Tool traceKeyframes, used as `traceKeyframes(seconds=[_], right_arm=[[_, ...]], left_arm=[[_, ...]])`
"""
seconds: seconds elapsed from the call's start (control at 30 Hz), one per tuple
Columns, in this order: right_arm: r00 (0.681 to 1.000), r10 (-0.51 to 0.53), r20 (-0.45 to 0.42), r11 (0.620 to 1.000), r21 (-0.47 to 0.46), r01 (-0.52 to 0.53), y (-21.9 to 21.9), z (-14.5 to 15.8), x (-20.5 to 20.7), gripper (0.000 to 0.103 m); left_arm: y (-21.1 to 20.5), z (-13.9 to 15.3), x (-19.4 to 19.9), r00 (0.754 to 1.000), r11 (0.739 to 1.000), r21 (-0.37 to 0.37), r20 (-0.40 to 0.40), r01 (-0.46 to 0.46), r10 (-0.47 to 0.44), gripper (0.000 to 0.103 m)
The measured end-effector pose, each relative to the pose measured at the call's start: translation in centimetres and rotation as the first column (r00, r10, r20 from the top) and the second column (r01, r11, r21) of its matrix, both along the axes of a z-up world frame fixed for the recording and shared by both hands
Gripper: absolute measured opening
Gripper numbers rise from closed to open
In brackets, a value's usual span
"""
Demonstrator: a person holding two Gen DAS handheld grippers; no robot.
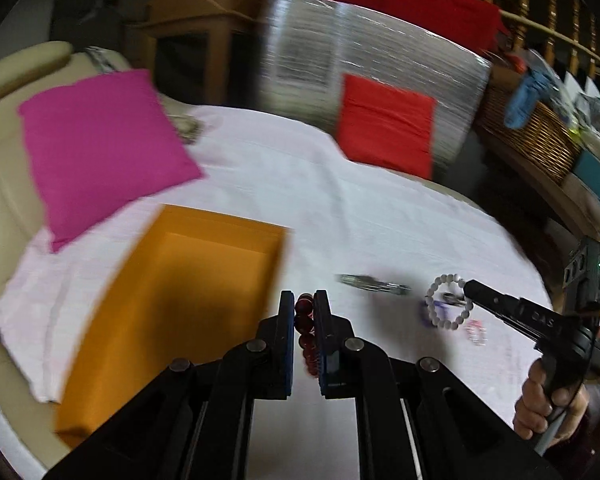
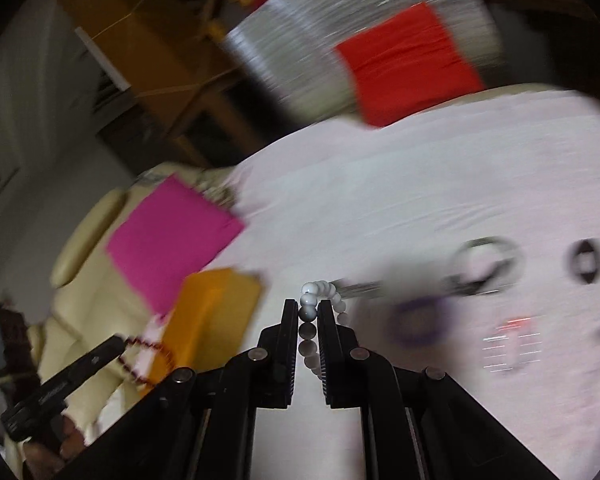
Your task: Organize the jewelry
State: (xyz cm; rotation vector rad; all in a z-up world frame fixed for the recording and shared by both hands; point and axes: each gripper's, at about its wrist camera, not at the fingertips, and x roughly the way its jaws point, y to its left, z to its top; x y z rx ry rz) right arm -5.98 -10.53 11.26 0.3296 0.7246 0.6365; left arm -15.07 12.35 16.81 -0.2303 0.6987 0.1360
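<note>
Both wrist cameras look down close over the white cloth [image 1: 260, 184] (each sees the orange box [image 2: 216, 312]).

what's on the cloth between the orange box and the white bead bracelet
In the left wrist view, a blurred dark metallic piece, likely a watch or chain, lies on the white cloth between the orange box and the white bead bracelet.

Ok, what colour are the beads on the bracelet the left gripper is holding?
Dark red beaded bracelet, clamped in the left gripper; clearest in the left wrist view.

Glossy dark-red beads [image 1: 305, 320], glossy white beads [image 2: 309, 312], matt white cloth [image 1: 340, 208].
</note>
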Motion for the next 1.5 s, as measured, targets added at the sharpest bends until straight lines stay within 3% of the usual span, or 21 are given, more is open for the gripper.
traceKeyframes(seconds=[0.27,0.4,0.5,0.57,0.6,0.63,0.67,0.7,0.97,1.13,1.37,1.5], right_arm=[[0.952,0.305,-0.037,0.952,-0.010,-0.306,16.9,-0.6,-1.3,0.011],[0.936,0.347,-0.065,0.933,-0.082,-0.351,22.8,-1.9,-1.2,0.011],[0.938,0.334,-0.092,0.929,-0.137,-0.344,24.4,-2.9,-0.8,0.014],[0.938,0.334,-0.093,0.927,-0.148,-0.344,24.1,-3.2,-0.8,0.019],[0.941,0.328,-0.081,0.930,-0.146,-0.336,23.6,-3.2,-1.0,0.025],[0.946,0.317,-0.071,0.935,-0.145,-0.325,22.7,-2.8,-1.3,0.038],[0.952,0.302,-0.051,0.942,-0.138,-0.306,21.6,-2.4,-1.5,0.050],[0.958,0.287,-0.028,0.949,-0.132,-0.288,20.4,-2.0,-1.8,0.052],[0.995,0.093,0.033,0.985,-0.151,-0.087,10.4,0.0,-1.4,0.052],[0.996,-0.064,0.062,0.974,-0.212,0.076,4.0,0.9,-0.7,0.052],[0.980,-0.199,-0.028,0.970,-0.148,0.193,-6.1,0.4,2.5,0.052],[0.958,-0.254,-0.136,0.961,-0.144,0.235,-11.3,-1.2,4.2,0.052]], left_arm=[[8.5,-3.9,-2.3,0.984,0.989,0.041,-0.102,-0.142,0.146,0.009],[10.4,-7.1,-2.7,0.970,0.986,0.028,-0.175,-0.164,0.167,0.010],[11.1,-8.8,-2.6,0.959,0.982,0.033,-0.210,-0.188,0.190,0.011],[11.1,-8.9,-2.4,0.955,0.979,0.054,-0.217,-0.197,0.204,0.023],[11.0,-8.8,-2.4,0.954,0.978,0.065,-0.213,-0.200,0.209,0.038],[10.6,-8.5,-2.4,0.957,0.976,0.078,-0.197,-0.202,0.213,0.050],[10.2,-8.1,-2.4,0.960,0.976,0.088,-0.183,-0.201,0.214,0.053],[9.5,-7.6,-2.4,0.964,0.976,0.101,-0.165,-0.193,0.207,0.054],[1.5,-4.9,0.5,0.994,0.987,0.154,-0.091,-0.041,0.055,0.058],[-4.5,-4.9,3.1,0.993,0.986,0.154,-0.106,0.060,-0.044,0.059],[-12.1,-6.1,7.0,0.976,0.965,0.188,-0.153,0.185,-0.158,0.063],[-14.4,-8.1,10.3,0.961,0.958,0.180,-0.205,0.222,-0.184,0.063]])
